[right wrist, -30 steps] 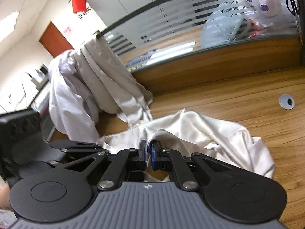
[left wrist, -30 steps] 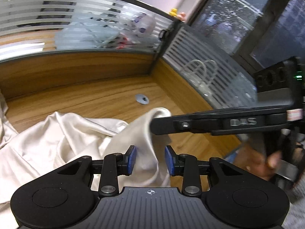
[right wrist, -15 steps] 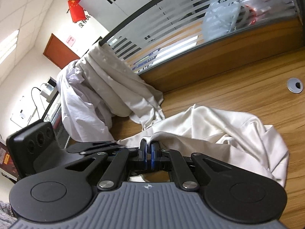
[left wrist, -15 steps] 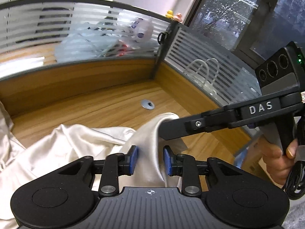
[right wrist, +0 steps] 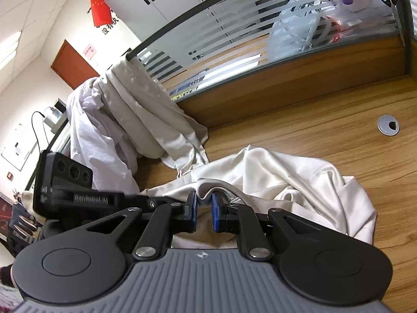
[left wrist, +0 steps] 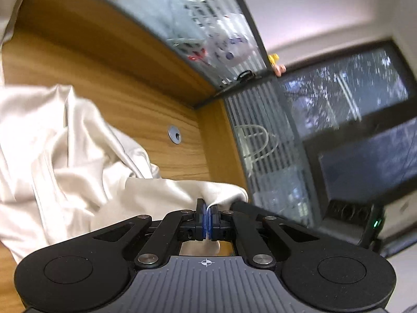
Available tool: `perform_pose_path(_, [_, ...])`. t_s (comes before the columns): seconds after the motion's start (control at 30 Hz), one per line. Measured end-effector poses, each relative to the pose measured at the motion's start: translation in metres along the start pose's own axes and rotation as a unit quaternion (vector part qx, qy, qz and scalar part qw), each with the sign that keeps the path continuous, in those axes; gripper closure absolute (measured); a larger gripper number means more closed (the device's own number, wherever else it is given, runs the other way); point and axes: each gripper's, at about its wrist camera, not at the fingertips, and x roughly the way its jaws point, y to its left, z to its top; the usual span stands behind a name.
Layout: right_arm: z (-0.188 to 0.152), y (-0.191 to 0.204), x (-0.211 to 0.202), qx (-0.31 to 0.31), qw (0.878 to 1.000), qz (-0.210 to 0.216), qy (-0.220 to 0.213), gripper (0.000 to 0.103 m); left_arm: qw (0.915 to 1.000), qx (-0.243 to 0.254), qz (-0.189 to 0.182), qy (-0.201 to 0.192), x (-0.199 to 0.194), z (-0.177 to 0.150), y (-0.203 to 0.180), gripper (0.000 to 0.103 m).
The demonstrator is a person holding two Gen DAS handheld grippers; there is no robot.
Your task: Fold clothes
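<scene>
Left tool: your left tool (left wrist: 207, 220) is clenched on a fold of the cream garment (left wrist: 52, 140), its blue pads pinching the cloth.
Right tool: your right tool (right wrist: 203, 210) is opening; a ridge of the same garment (right wrist: 286, 172) arches between its pads, which stand clear of it.
Garment: it lies crumpled on the wooden bench (right wrist: 325, 130), near the tools, with the round grey cable grommet (right wrist: 388, 125) beyond it to the right.
Writing: in the right wrist view you can read "GenRobot.AI" on the left tool's arm (right wrist: 91, 199); the wall lettering beside the red flag (right wrist: 100, 10) is too small to read.
Right wrist view only: pale shirts (right wrist: 125, 120) draped over the striped glass partition (right wrist: 234, 26), a brown door (right wrist: 73, 65).
Left wrist view only: a dark window (left wrist: 338, 99) at right, a yellow toy (left wrist: 273, 58) on the partition top.
</scene>
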Motion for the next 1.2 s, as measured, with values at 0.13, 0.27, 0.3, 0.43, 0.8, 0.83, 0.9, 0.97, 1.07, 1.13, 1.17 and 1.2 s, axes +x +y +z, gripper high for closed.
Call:
perform_pose_path(0.13, [-0.004, -0.006, -0.003, 0.023, 1.000, 0.011, -0.012, 0.085, 0.9993, -0.036, -0.011, -0.004, 0.003, 0.001, 0.009, 0.100])
perform_pose_path(0.27, [-0.008, -0.007, -0.001, 0.019, 1.000, 0.012, -0.003, 0.085, 0.9970, -0.072, -0.028, -0.008, 0.002, 0.001, 0.020, 0.100])
perform_pose_path(0.3, [-0.010, -0.005, 0.001, 0.007, 1.000, 0.004, 0.004, 0.085, 0.9963, -0.079, -0.033, -0.009, 0.002, 0.001, 0.021, 0.100])
perform_pose_path(0.43, [-0.020, 0.004, 0.016, -0.056, 0.997, -0.042, 0.033, 0.082, 0.9933, -0.103, -0.051, -0.010, 0.002, 0.000, 0.025, 0.100])
perform_pose_path(0.8, [-0.029, 0.019, 0.040, -0.175, 0.981, -0.060, 0.048, 0.050, 0.9898, -0.119, -0.079, 0.001, 0.001, -0.001, 0.022, 0.100])
perform_pose_path(0.83, [-0.028, 0.017, 0.041, -0.171, 0.983, -0.053, 0.047, 0.050, 0.9894, -0.120, -0.081, 0.003, 0.002, -0.001, 0.022, 0.100])
perform_pose_path(0.9, [-0.027, 0.011, 0.042, -0.157, 0.986, -0.036, 0.048, 0.050, 0.9884, -0.125, -0.085, 0.008, 0.003, -0.001, 0.023, 0.100])
perform_pose_path(0.97, [-0.027, 0.005, 0.042, -0.145, 0.988, -0.016, 0.044, 0.050, 0.9865, -0.136, -0.091, 0.012, 0.005, -0.002, 0.026, 0.100])
perform_pose_path(1.07, [-0.029, 0.003, 0.040, -0.145, 0.989, 0.004, 0.039, 0.050, 0.9830, -0.153, -0.100, 0.016, 0.006, -0.003, 0.031, 0.100])
perform_pose_path(1.13, [-0.030, 0.007, 0.038, -0.157, 0.987, 0.015, 0.036, 0.050, 0.9813, -0.163, -0.101, 0.016, 0.006, -0.003, 0.034, 0.100])
perform_pose_path(1.17, [-0.030, 0.009, 0.037, -0.165, 0.986, 0.021, 0.034, 0.050, 0.9804, -0.168, -0.102, 0.016, 0.007, -0.003, 0.036, 0.100])
perform_pose_path(1.2, [-0.031, 0.012, 0.036, -0.172, 0.984, 0.026, 0.032, 0.050, 0.9794, -0.173, -0.103, 0.016, 0.007, -0.003, 0.037, 0.100])
